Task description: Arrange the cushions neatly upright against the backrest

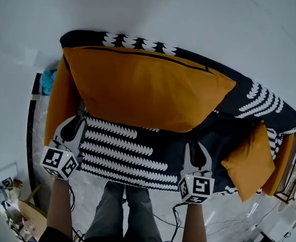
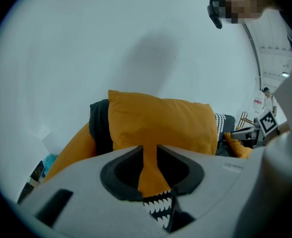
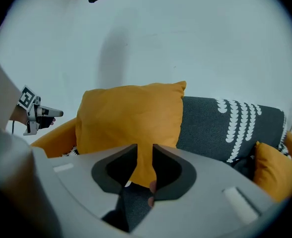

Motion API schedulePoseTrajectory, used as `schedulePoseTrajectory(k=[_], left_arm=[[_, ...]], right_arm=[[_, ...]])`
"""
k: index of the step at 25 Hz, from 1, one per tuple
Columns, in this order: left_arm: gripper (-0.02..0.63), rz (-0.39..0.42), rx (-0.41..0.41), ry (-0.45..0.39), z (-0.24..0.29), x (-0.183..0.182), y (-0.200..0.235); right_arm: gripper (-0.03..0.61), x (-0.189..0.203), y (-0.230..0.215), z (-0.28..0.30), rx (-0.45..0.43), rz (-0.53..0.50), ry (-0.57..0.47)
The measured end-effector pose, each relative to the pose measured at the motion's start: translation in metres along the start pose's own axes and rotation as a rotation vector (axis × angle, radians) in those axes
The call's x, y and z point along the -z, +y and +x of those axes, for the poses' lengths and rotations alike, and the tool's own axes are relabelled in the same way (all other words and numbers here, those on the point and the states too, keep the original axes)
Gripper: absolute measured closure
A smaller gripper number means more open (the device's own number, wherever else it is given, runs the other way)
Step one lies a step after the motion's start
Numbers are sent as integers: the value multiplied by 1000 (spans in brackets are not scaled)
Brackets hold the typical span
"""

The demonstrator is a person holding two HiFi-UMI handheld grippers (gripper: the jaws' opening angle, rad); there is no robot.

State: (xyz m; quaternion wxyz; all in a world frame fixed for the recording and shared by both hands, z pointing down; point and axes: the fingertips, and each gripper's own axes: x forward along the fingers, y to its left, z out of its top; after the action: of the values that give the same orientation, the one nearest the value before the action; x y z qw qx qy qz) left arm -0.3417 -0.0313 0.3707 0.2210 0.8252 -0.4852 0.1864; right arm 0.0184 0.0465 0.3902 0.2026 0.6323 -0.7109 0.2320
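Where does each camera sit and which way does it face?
Head view: on the head, steeply down at sofa, big cushion, small cushion; left gripper, right gripper, forearms, legs show.
Left gripper view: on that gripper, along its jaws, shut on the big cushion's corner; right gripper far right.
Right gripper view: on that gripper, along its jaws, shut on the other corner; left gripper far left.
Shared: all three show both cushions.

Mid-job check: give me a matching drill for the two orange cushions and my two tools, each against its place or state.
1. large orange cushion
2. small orange cushion
3. left tool
4. right tool

a. at the sofa's right end, untouched
b. shut on large cushion's lower left corner
c. pinched by both tools
d. shut on large cushion's lower right edge

Pairs: 1-c, 2-a, 3-b, 4-d
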Motion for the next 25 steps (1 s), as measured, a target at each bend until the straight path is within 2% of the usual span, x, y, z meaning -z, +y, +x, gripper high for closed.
schedulePoseTrajectory(k=[5, 7, 25], left_arm=[[586, 20, -19, -17, -16, -7, -3], [615, 21, -23, -46, -24, -15, -7], [616, 46, 25, -158, -96, -87, -56]], right_arm=[[565, -10, 12, -11, 37, -15, -20], [565, -17, 17, -16, 31, -6, -37], [566, -89, 51, -100, 34, 18, -152]])
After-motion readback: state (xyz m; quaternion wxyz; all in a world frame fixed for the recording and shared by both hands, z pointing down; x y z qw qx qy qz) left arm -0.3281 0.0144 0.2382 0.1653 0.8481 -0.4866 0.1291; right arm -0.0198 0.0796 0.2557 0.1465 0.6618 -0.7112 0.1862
